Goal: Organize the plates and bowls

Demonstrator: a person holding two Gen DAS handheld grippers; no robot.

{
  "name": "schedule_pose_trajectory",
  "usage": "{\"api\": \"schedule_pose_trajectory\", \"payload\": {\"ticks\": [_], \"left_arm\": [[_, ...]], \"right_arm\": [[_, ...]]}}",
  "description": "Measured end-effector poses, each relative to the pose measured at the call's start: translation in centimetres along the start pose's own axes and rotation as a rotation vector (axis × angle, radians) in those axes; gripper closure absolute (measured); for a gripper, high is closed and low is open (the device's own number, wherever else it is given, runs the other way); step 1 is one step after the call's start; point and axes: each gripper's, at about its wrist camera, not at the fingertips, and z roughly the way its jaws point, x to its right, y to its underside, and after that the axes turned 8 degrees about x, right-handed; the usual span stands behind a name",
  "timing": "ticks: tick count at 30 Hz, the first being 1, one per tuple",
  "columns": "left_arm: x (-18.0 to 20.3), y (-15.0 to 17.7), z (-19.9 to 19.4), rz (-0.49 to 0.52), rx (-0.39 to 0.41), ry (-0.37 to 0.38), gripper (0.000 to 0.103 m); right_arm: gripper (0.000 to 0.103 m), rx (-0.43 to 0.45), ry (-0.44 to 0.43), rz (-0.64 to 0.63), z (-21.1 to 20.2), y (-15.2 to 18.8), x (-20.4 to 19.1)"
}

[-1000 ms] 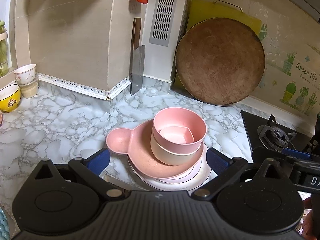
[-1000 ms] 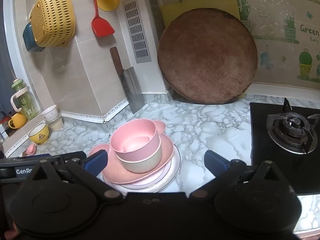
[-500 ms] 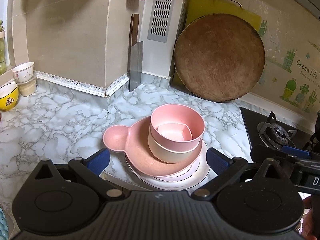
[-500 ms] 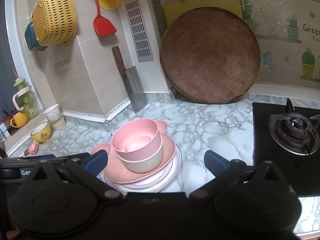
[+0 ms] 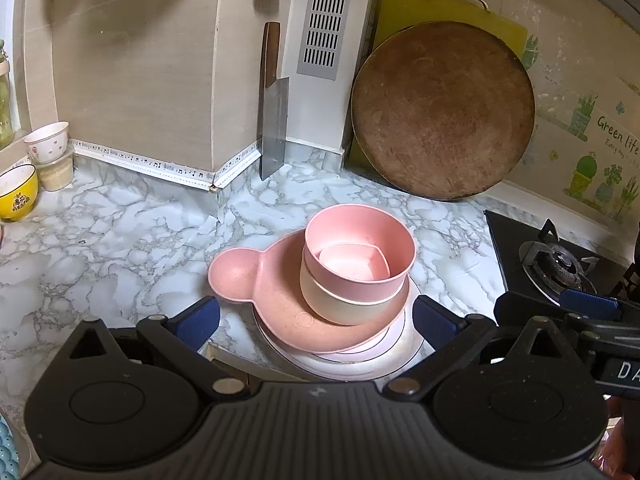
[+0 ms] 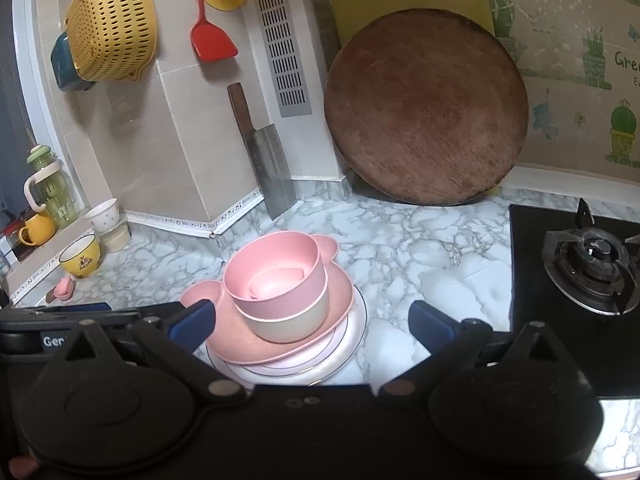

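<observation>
A stack stands on the marble counter. A white plate (image 5: 340, 364) lies at the bottom, with a pink bear-shaped plate (image 5: 248, 276) on it. On that sits a beige bowl (image 5: 340, 308), holding a pink bowl (image 5: 360, 248) with a small pink dish (image 5: 352, 264) inside. My left gripper (image 5: 316, 322) is open, its blue fingertips straddling the near edge of the stack without touching it. My right gripper (image 6: 312, 323) is open too, with the pink bowl (image 6: 276, 276) and the white plate (image 6: 344, 356) just ahead of its left finger.
A cleaver (image 5: 274, 136) and a round wooden board (image 5: 442, 112) lean on the back wall. A gas stove (image 5: 560, 264) is at the right. A yellow bowl (image 5: 16, 194) and a white cup (image 5: 46, 142) stand far left. A colander (image 6: 112, 20) hangs above.
Both views have drifted only slightly, with the stack a touch higher in the left wrist view. Both grippers stay open and the stack has not moved.
</observation>
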Motion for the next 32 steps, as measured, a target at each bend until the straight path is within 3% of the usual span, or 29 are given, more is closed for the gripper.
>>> {"api": "schedule_pose_trajectory", "payload": {"ticks": [32], "left_arm": [[-0.5,0.4,1.6,-0.025,-0.085,0.028,0.0]], "right_arm": [[0.0,-0.046,0.039,0.012,0.7,0.3,-0.1]]}}
